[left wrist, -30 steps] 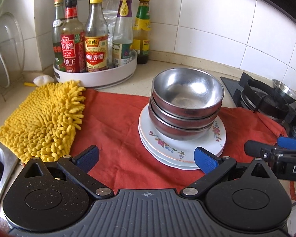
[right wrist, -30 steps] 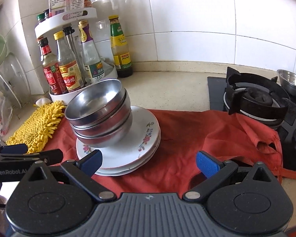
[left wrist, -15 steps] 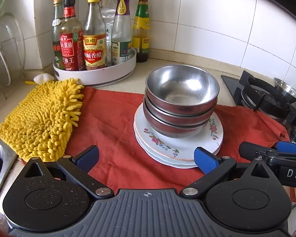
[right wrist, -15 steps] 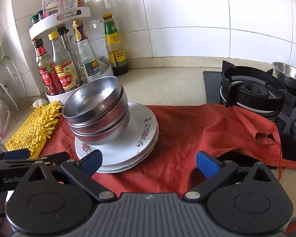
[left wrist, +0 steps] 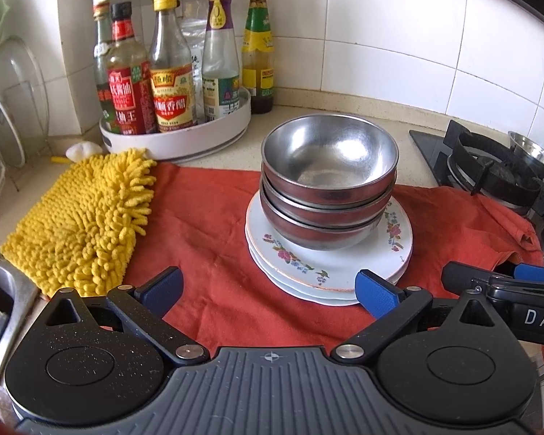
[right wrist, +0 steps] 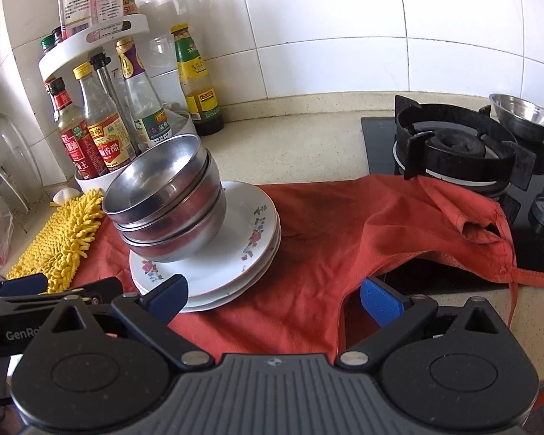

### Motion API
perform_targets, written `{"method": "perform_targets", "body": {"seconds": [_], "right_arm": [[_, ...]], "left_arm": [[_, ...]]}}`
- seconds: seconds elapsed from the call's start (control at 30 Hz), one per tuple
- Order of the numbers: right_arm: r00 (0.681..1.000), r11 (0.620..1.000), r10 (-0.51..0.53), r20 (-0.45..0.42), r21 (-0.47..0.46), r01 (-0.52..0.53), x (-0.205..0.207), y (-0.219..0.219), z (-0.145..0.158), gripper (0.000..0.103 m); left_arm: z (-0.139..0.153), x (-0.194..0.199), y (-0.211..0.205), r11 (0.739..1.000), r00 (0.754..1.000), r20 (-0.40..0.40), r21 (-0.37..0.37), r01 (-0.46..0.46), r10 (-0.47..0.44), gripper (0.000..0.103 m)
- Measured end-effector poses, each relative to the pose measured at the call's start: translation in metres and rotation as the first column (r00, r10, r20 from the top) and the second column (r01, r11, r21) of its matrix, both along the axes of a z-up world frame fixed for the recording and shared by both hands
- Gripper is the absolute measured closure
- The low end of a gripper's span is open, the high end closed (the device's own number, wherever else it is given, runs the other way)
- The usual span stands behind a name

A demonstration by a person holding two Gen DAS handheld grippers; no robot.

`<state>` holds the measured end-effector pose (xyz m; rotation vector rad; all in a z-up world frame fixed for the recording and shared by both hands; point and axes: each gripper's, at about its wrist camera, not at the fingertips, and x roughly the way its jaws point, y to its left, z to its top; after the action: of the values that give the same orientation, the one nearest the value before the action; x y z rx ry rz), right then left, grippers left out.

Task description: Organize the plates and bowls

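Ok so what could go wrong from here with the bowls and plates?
1. The bowls sit nested and off-centre on the plates, leaning in the right wrist view; lifting the plates could tip them.
2. The plates rest on a loose cloth; a finger catching it could drag the whole stack.

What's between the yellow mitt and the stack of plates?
Only bare red cloth separates the yellow mitt from the plates; the left wrist view shows it best.

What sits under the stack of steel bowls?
The steel bowls rest on stacked floral plates, themselves on a red cloth. The plates' centres are covered by the bowls.
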<state>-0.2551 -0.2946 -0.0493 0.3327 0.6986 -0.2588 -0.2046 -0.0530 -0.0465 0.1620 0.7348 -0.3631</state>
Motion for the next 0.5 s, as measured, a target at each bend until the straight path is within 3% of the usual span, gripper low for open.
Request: {"method": "perform_targets", "body": {"seconds": [0.5], "right_arm": [[1.0, 1.0, 0.018, -0.008, -0.023, -0.018, 0.0043, 0.008, 0.0007, 0.003]], "left_arm": [[0.0, 0.0012, 0.0037, 1.0, 1.0, 0.004, 0.023, -0.013, 0.013, 0.001]]}}
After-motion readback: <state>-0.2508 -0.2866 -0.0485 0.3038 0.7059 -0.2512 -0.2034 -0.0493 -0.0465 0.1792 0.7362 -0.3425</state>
